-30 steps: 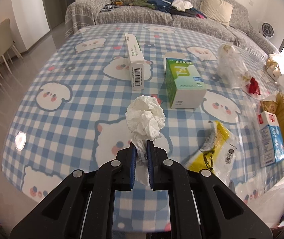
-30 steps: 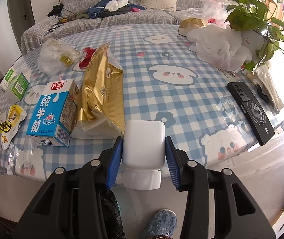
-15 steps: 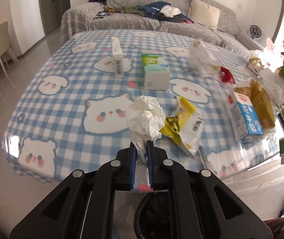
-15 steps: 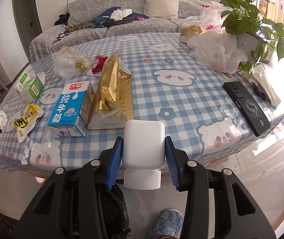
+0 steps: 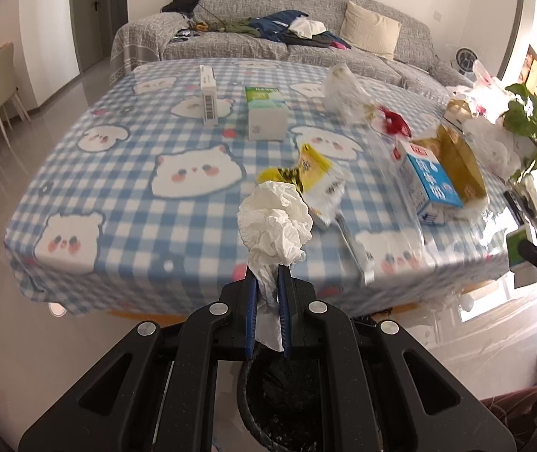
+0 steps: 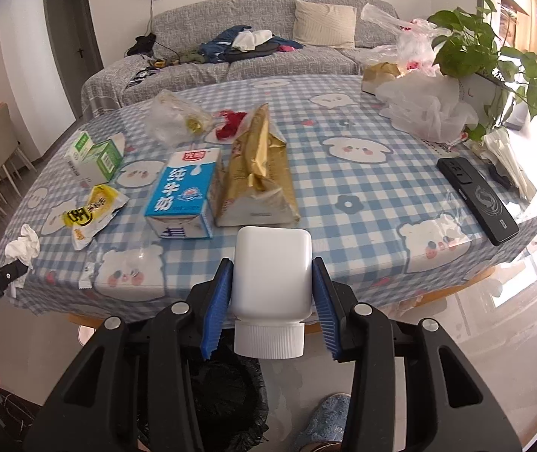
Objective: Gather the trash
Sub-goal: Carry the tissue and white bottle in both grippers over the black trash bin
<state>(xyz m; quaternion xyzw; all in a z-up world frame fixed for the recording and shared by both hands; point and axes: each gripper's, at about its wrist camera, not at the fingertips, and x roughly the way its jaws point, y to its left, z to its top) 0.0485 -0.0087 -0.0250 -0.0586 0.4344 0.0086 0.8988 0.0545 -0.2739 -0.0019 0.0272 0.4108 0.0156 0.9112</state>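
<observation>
Your left gripper pinches the tissue, your right gripper clamps the bottle cap-near. Both hang off the table's near edge above the bin, ready to drop.

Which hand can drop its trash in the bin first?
Probably the left. Its tool holds the crumpled tissue right above the black bin. The right tool's white bottle sits beside the bin's opening.

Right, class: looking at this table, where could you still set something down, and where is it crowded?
Free: the checked cloth between the gold bag and the black phone. Crowded: the left half, where the milk carton, yellow wrapper and green box cluster.
</observation>
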